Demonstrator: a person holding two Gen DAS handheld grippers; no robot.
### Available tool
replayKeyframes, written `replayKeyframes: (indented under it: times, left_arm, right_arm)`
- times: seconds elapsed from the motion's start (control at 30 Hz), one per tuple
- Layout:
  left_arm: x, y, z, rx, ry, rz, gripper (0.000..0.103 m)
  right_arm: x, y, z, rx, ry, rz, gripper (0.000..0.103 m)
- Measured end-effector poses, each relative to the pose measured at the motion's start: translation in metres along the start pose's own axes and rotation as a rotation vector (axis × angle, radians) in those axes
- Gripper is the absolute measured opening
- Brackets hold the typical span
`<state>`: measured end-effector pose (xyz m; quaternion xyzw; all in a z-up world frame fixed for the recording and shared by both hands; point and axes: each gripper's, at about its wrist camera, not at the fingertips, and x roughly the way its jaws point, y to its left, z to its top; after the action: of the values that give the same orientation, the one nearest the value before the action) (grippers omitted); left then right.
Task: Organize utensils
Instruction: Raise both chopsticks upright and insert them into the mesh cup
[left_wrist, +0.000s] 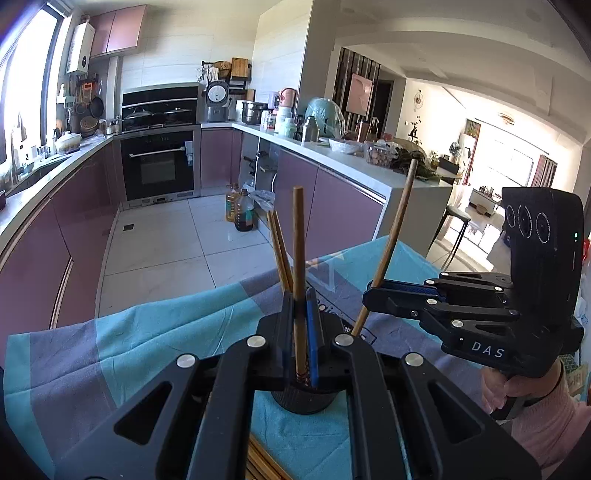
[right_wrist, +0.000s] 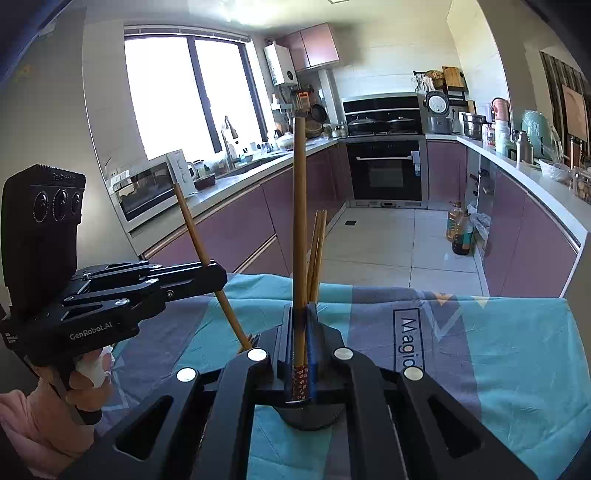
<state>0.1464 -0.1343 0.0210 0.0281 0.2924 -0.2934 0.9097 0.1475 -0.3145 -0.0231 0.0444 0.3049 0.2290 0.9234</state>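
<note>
Both views look down on a black round cup (left_wrist: 304, 400) (right_wrist: 310, 415) standing on a teal and grey tablecloth (left_wrist: 155, 332) (right_wrist: 498, 350). Two wooden chopsticks (left_wrist: 279, 251) (right_wrist: 317, 251) lean inside it. My left gripper (left_wrist: 301, 299) (right_wrist: 219, 275) is shut on a wooden chopstick (left_wrist: 299, 258) (right_wrist: 199, 243) whose patterned lower end sits at the cup's mouth. Coming in from the right, my right gripper (left_wrist: 371, 291) (right_wrist: 301, 308) is shut on another chopstick (left_wrist: 391, 240) (right_wrist: 299, 203), which points steeply upward, its red patterned end just above the cup.
More chopsticks (left_wrist: 258, 461) lie on the cloth near the front edge. Beyond the table's far edge are the tiled floor, oil bottles (left_wrist: 240, 210), purple cabinets (left_wrist: 74, 229), a long counter (left_wrist: 351, 162) and a bar stool (left_wrist: 454, 221).
</note>
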Motion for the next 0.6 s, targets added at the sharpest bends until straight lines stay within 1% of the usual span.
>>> replayKeyframes:
  times: [0.1, 0.27, 0.6]
  left_arm:
    - [0.014, 0.009, -0.001, -0.003, 0.038, 0.000, 0.007]
    - [0.022, 0.023, 0.000, -0.024, 0.059, -0.007, 0.007]
    - [0.042, 0.036, 0.010, -0.057, 0.091, 0.021, 0.008]
  right_arm:
    - [0.010, 0.001, -0.003, -0.009, 0.047, -0.005, 0.006]
    - [0.022, 0.000, -0.004, 0.004, 0.092, -0.003, 0.006]
    - [0.040, -0.002, 0.001, 0.035, 0.114, -0.029, 0.007]
